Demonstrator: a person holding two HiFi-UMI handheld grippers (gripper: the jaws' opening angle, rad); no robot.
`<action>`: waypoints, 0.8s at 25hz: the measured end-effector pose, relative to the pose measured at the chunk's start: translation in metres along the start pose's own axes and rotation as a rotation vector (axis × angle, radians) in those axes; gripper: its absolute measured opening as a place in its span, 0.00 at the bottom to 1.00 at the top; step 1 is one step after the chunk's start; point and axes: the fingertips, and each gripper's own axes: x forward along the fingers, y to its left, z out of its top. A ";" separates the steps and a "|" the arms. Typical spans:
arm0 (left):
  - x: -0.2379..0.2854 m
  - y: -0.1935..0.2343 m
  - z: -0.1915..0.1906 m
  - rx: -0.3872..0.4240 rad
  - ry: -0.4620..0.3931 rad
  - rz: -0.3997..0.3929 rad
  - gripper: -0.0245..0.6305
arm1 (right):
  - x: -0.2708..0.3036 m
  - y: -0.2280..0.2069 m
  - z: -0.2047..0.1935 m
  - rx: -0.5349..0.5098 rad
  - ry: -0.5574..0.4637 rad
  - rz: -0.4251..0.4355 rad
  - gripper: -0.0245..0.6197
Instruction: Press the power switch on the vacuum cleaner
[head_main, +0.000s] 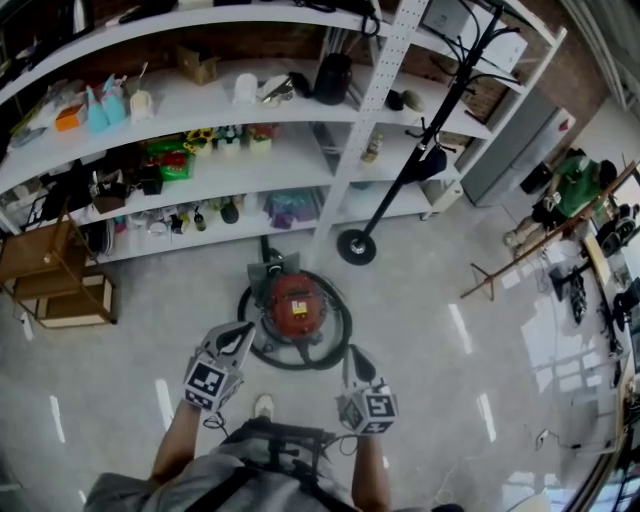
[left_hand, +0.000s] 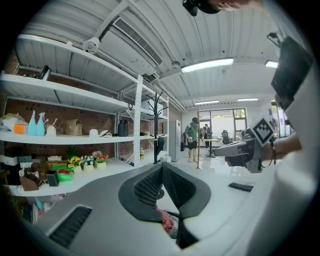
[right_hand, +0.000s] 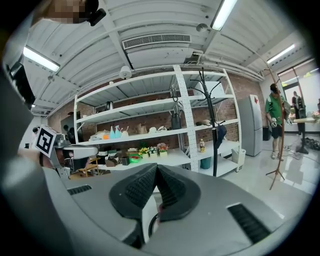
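Vacuum cleaner (head_main: 293, 303), red, sits on the floor (head_main: 430, 330) before the shelves (head_main: 250, 165), its black hose (head_main: 346, 322) looped round it. Left tool (head_main: 238, 338) hangs near its left side, right tool (head_main: 357, 362) by the hose. Both have jaws pressed together, holding nothing.

Vacuum cleaner (head_main: 293, 303) before shelves (head_main: 320, 150)

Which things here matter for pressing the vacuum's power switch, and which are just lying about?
For the job:
- vacuum cleaner, on the floor ringed by its hose
- left gripper, fingers shut, empty
- right gripper, fingers shut, empty

Lying about:
- coat rack
- shelves
- spray bottles
- flower pots
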 end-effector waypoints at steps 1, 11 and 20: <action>0.004 0.004 -0.002 -0.007 0.004 -0.001 0.05 | 0.005 -0.001 0.001 0.002 0.001 -0.003 0.05; 0.035 0.037 -0.024 -0.056 0.041 0.009 0.05 | 0.050 -0.013 -0.003 -0.014 0.049 -0.001 0.05; 0.063 0.047 -0.051 -0.098 0.087 0.047 0.05 | 0.090 -0.018 -0.020 -0.047 0.093 0.086 0.05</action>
